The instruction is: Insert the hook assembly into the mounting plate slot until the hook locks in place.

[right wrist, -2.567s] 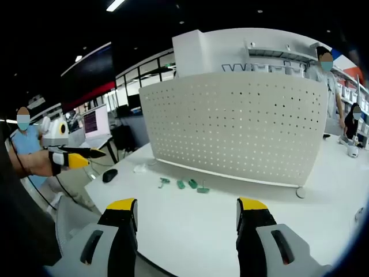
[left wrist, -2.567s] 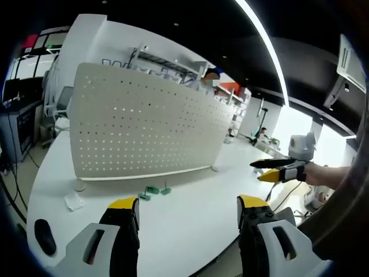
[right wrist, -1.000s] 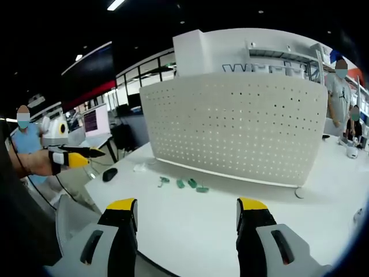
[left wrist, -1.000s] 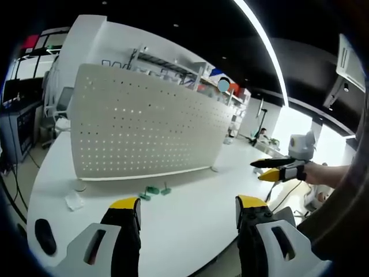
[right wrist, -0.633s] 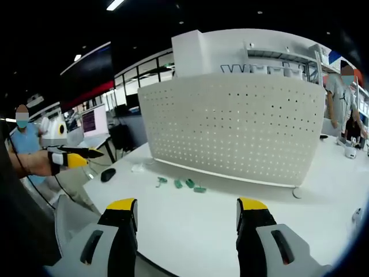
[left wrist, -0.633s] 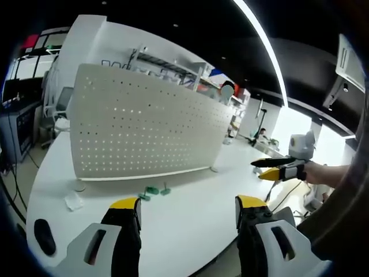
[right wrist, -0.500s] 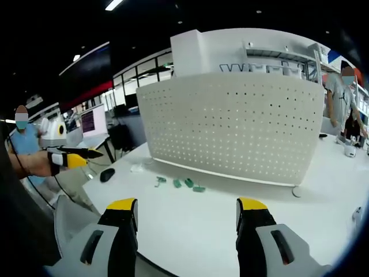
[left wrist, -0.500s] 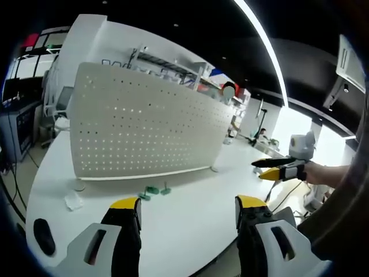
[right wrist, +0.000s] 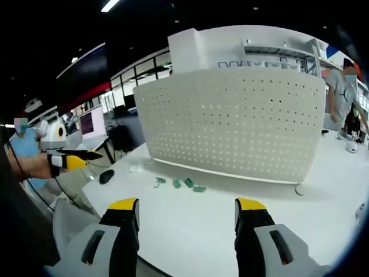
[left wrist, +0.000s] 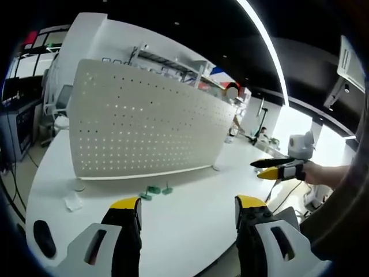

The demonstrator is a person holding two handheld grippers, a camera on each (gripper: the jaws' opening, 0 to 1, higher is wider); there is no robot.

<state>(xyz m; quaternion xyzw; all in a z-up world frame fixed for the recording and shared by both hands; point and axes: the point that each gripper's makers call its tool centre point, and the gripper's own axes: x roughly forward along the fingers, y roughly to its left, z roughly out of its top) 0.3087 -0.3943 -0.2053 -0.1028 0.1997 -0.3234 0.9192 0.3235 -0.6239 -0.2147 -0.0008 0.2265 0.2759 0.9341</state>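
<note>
A large office with a dark ceiling and a bright strip light surrounds a smooth white round-edged table [left wrist: 190, 213], seen from two hand-held cameras.

Nearest, at the bottom of the left gripper view, the left gripper [left wrist: 185, 209] rises with its yellow-tipped black jaws spread wide and nothing between them. At the bottom of the right gripper view, the right gripper [right wrist: 186, 209] stands the same way, released and empty. Each also appears at mid-height near the other view's edge, held out over the table's rim by a hand.

Beyond the jaws, in the middle of the table, lie several small green plastic hook pieces [left wrist: 153, 191], grouped close together and untouched; they sit just left of centre in the right gripper view [right wrist: 185, 184]. A dark computer mouse [left wrist: 41, 236] rests at the lower left of the left gripper view, with a small white scrap [left wrist: 72, 200] near it.

Farther back, a tall white perforated mounting panel [left wrist: 138, 130] stands upright on small round feet, filling the middle of both views [right wrist: 236, 124].

Over the past few seconds both views have shifted only slightly, the panel sitting a touch larger, so the hands seem to have eased a little nearer. The hooks lie as before. The task appears barely begun: no hook is picked up or seated.

Behind the panel are shelving, desks with monitors, and people standing.
</note>
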